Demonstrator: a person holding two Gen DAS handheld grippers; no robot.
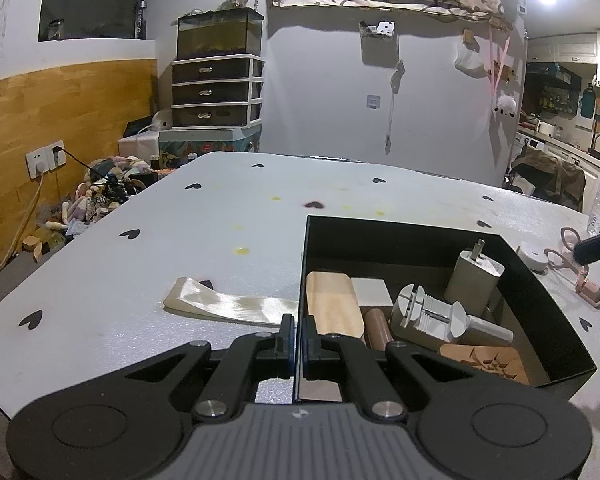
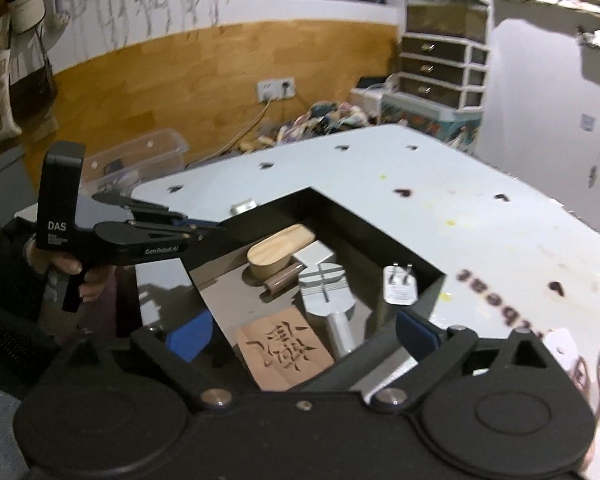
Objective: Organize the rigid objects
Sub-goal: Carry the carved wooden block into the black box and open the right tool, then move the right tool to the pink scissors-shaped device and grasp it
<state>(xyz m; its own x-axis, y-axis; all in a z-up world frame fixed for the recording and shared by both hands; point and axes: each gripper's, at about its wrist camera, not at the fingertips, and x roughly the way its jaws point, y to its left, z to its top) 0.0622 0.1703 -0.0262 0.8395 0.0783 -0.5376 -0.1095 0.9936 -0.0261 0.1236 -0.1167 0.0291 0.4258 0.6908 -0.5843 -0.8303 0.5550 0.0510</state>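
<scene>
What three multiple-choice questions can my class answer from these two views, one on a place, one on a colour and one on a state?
1. Where is the cream ribbon relative to the box?
A inside it
B on the table beside it
C under it

2. What colour is the box?
A white
B black
C red

3. How do the right gripper's fingers stand?
A shut on a plug
B wide open and empty
C shut on the ribbon

Answers:
1 B, as the ribbon lies flat on the table outside the box's wall.
2 B, as its walls are black.
3 B, as both fingers stand far apart above the box, gripping nothing.
</scene>
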